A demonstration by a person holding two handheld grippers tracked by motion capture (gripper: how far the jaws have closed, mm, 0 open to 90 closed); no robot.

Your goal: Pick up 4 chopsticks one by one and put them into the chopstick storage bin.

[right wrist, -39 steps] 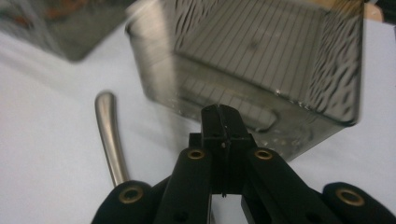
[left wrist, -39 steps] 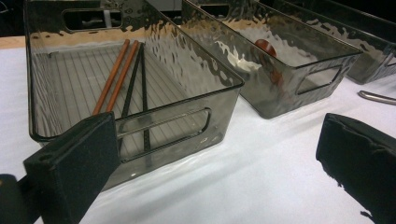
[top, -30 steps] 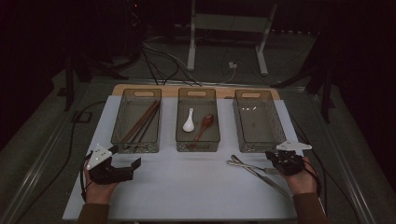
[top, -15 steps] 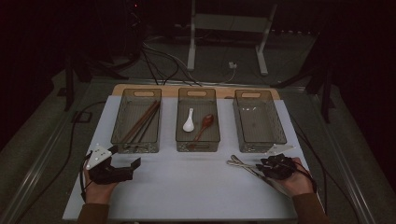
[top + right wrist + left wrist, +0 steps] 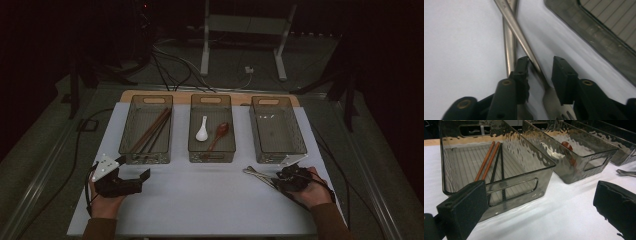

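From above, a white mat (image 5: 200, 200) lies on the table with three see-through bins in a row. The left bin (image 5: 146, 129) holds long sticks (image 5: 152, 131), some brown and some dark. The middle bin (image 5: 211, 128) holds a white spoon (image 5: 202, 129) and a brown spoon (image 5: 220, 132). The right bin (image 5: 278, 129) has its near end close to the right gripper (image 5: 286, 176). That gripper is low over the mat in the person's right hand. Two metal forks (image 5: 260, 174) lie crossed on the mat, just in front of the right bin, and the gripper sits over their near ends. The left gripper (image 5: 131, 181) rests on the mat near the left bin, in the left hand (image 5: 106, 202), well apart from the forks.

In the left gripper view, the two black jaws stand wide apart with nothing between them. The left bin is right in front, with the sticks leaning inside it. The middle bin is next to it, and a bit of a fork (image 5: 626, 172) shows at the far right.

In the right gripper view, the jaws have just been opening and now stand a little apart. One fork (image 5: 524, 37) runs between them, down near its prongs. It looks like it brushes the left jaw, but the jaws do not squeeze it. The other fork (image 5: 509, 50) lies under it, beside the left jaw. The right bin's edge (image 5: 584, 35) is close by.
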